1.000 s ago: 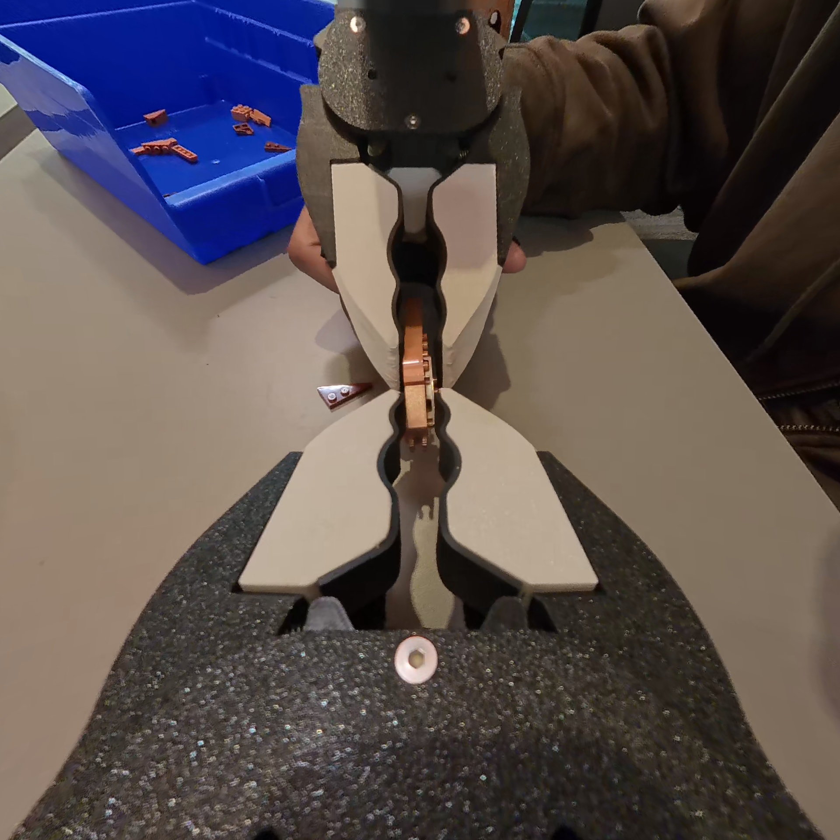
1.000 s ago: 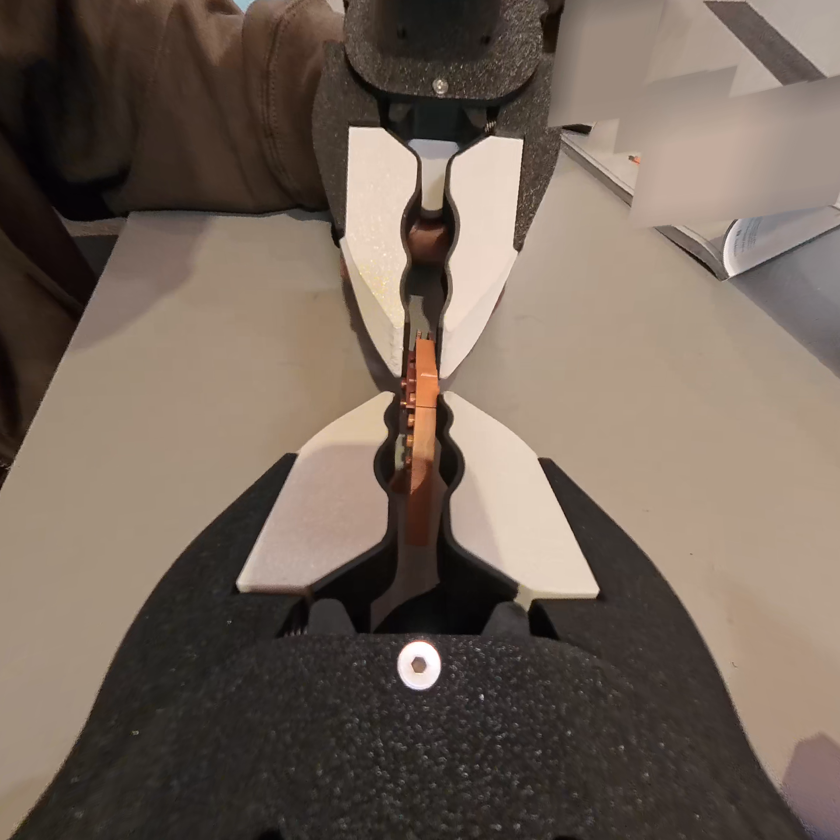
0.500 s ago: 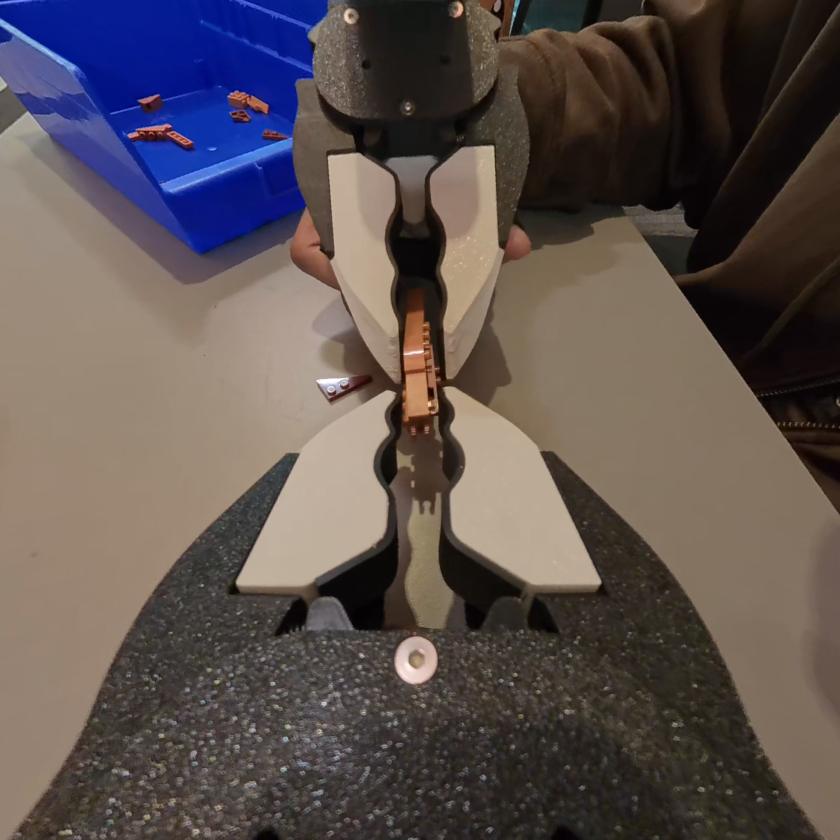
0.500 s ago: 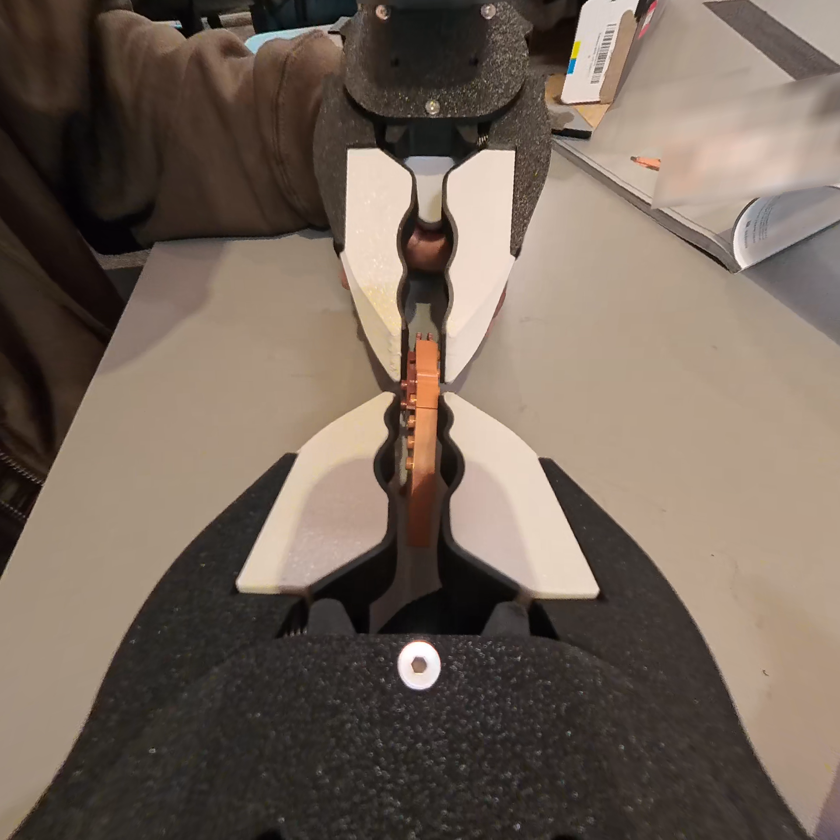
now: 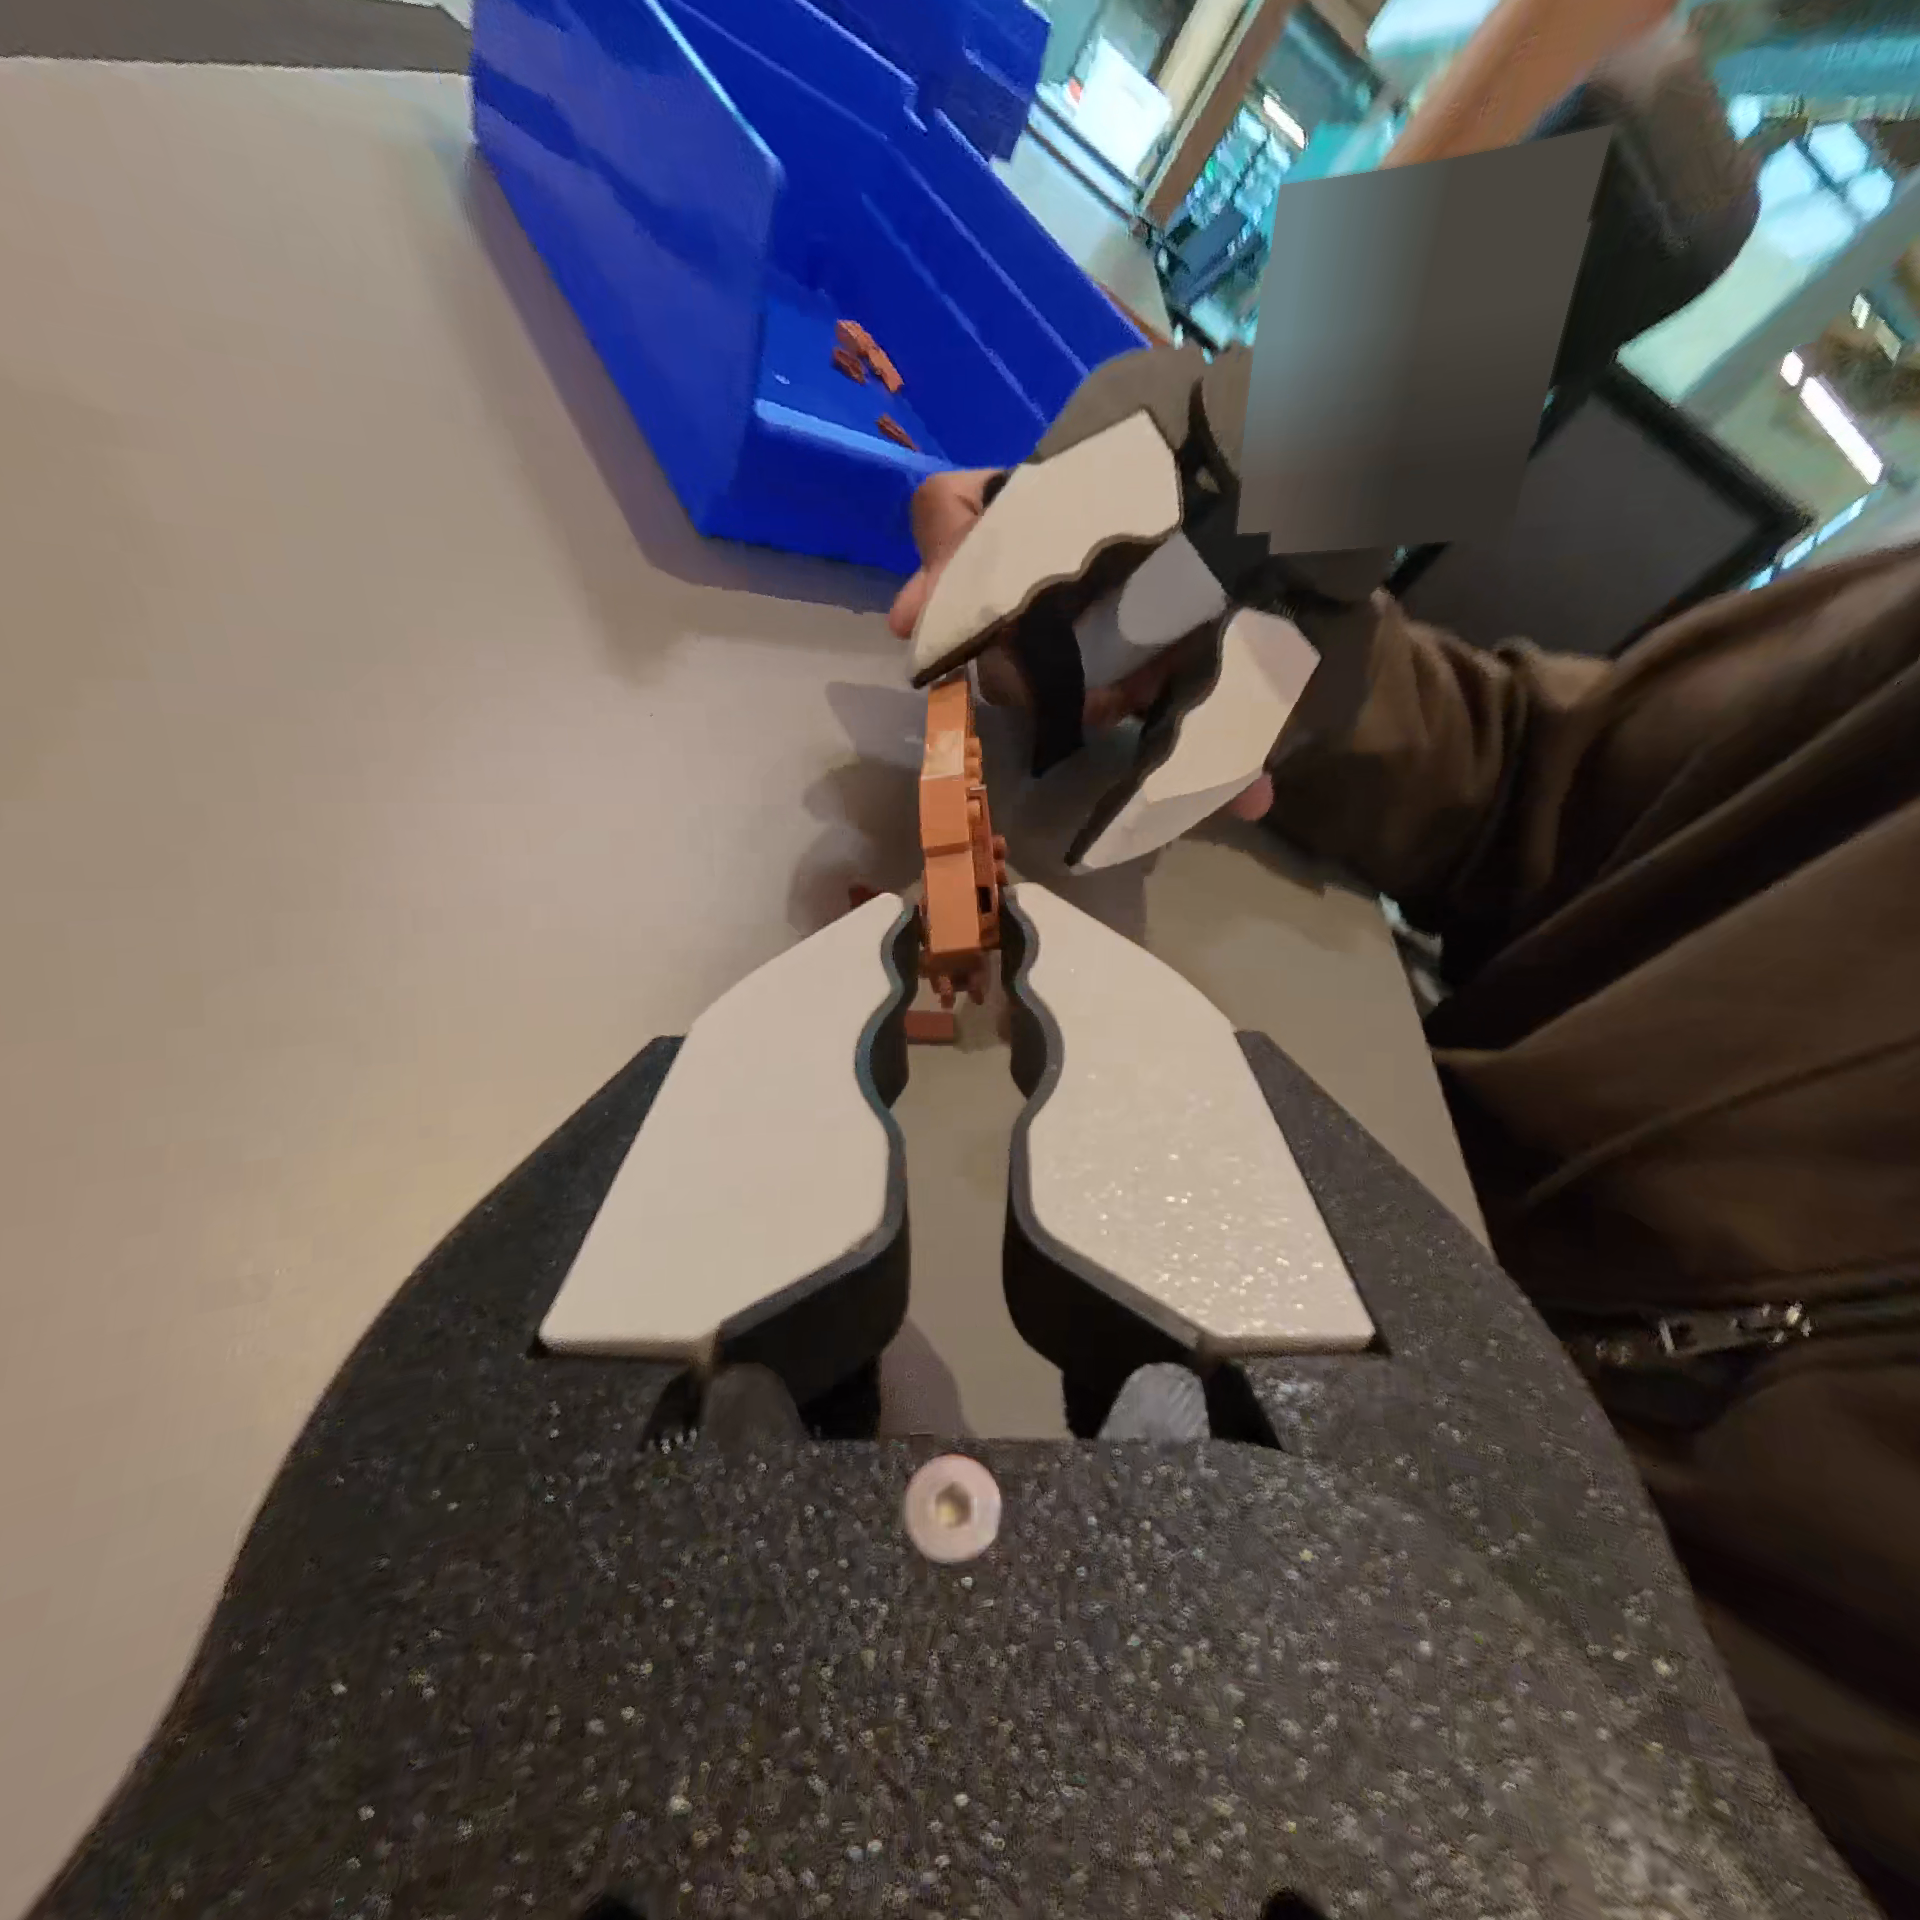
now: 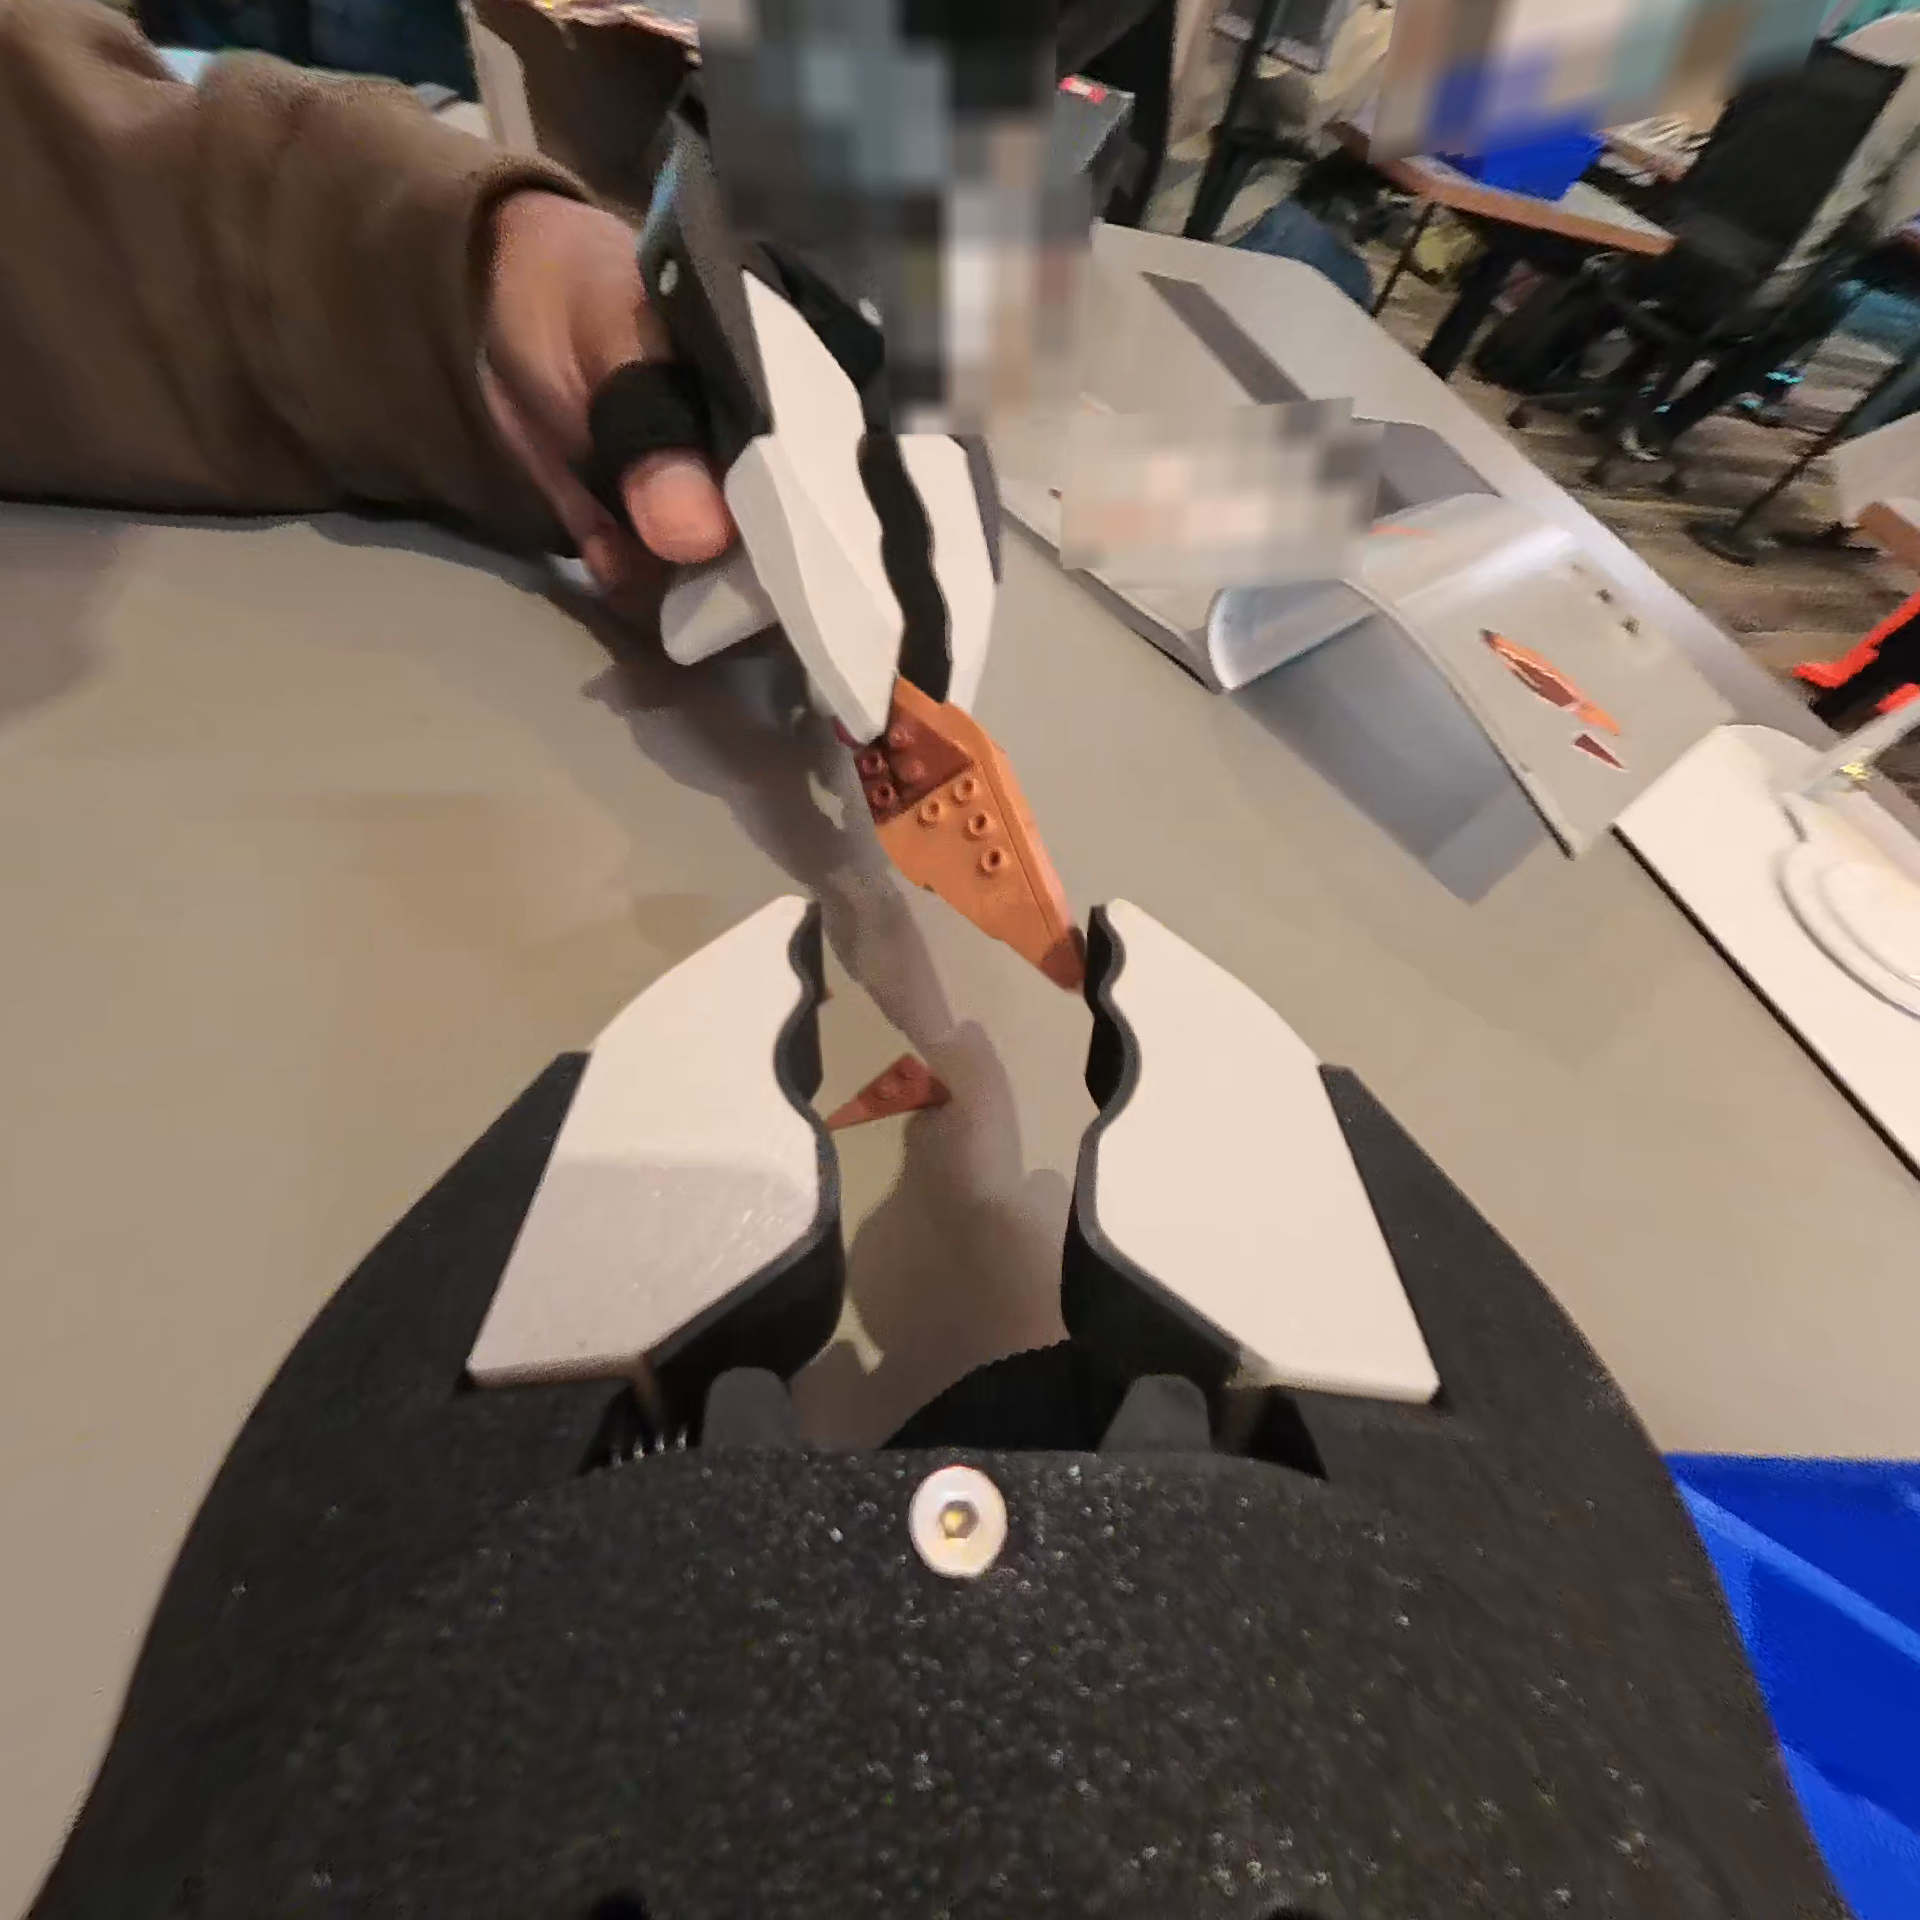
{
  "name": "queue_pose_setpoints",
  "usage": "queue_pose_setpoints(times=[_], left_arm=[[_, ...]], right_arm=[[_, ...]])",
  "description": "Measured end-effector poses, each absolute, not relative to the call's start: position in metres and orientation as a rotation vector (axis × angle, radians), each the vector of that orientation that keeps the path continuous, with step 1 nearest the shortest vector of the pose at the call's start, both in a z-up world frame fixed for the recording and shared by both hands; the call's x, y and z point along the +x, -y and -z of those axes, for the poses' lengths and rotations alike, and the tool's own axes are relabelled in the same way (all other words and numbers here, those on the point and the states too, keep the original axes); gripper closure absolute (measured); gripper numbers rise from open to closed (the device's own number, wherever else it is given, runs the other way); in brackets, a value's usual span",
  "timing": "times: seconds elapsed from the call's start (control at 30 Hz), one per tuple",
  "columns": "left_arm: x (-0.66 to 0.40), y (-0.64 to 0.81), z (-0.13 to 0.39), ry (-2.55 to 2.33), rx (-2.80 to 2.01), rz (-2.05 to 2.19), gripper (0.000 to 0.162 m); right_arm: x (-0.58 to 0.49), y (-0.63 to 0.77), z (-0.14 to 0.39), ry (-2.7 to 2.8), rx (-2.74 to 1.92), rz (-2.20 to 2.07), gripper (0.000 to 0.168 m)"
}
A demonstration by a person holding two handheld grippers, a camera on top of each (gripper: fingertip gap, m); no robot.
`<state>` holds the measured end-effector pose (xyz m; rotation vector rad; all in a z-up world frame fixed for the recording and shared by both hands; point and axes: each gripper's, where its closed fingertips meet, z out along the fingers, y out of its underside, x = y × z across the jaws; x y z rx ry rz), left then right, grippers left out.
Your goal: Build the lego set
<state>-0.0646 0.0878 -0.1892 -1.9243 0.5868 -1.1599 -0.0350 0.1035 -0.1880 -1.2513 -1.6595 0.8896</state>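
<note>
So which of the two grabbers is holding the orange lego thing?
The left gripper. Its fingers pinch the orange lego assembly, while the right gripper is spread wide open with nothing clamped between its fingers.

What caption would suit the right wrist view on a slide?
Open right gripper faces the left gripper pinching an orange lego piece; a small brown wedge lies on the table.

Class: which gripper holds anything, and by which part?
The left gripper pinches the orange-brown studded lego assembly at its wide end; the right gripper is open, holding nothing.
</note>
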Motion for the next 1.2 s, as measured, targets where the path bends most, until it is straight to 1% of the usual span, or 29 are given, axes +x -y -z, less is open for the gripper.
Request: queue_pose_setpoints(times=[0.27,0.87,1.07,1.2], left_arm=[[-0.079,-0.102,0.180,-0.412,-1.870,1.182,0.147],[-0.092,-0.110,0.166,-0.240,-1.780,1.283,0.147],[-0.083,-0.105,0.163,-0.207,-1.771,1.390,0.147],[-0.073,-0.100,0.165,-0.191,-1.797,1.473,0.147]], right_arm=[[-0.035,-0.122,0.193,1.587,-1.238,-0.784,0.121],[-0.029,-0.140,0.198,1.583,-1.249,-0.635,0.128],[-0.030,-0.131,0.178,1.539,-1.143,-0.684,0.123],[-0.030,-0.121,0.160,1.546,-0.944,-0.560,0.115]])
